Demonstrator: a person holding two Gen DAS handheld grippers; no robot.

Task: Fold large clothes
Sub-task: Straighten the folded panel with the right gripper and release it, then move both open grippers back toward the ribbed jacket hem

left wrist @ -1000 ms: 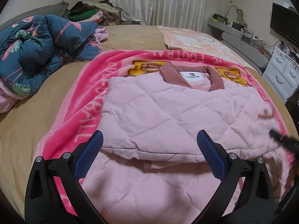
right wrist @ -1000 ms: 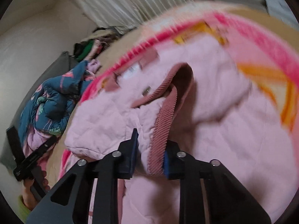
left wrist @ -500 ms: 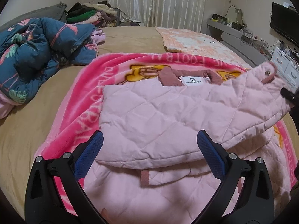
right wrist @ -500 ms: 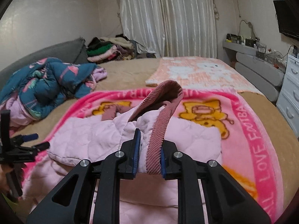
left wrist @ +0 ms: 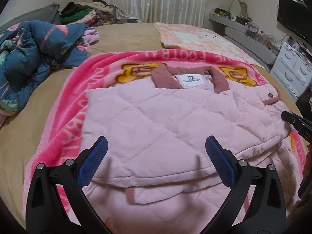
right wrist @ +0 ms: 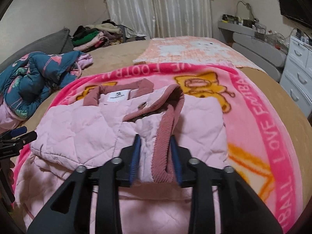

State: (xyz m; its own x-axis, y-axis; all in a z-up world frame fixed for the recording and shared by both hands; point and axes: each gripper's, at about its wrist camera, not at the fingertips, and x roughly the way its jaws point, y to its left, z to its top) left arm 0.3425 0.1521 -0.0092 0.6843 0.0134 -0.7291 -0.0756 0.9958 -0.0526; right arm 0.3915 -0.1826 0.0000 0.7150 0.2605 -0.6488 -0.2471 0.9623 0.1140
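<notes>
Tan bed, pink blanket, blue quilt

between the right gripper's opening jaws lay the pale pink quilted cloth jacket, matt and softly puckered, its dusty-rose ribbed corduroy cuff coarse between the pads. those blue pads looked finely knurled rubber on matt black plastic arms with shiny metal screws. beneath the jaws spread a fuzzy bright pink fleece blanket. beyond hung glossy satin-like cream curtains.
</notes>
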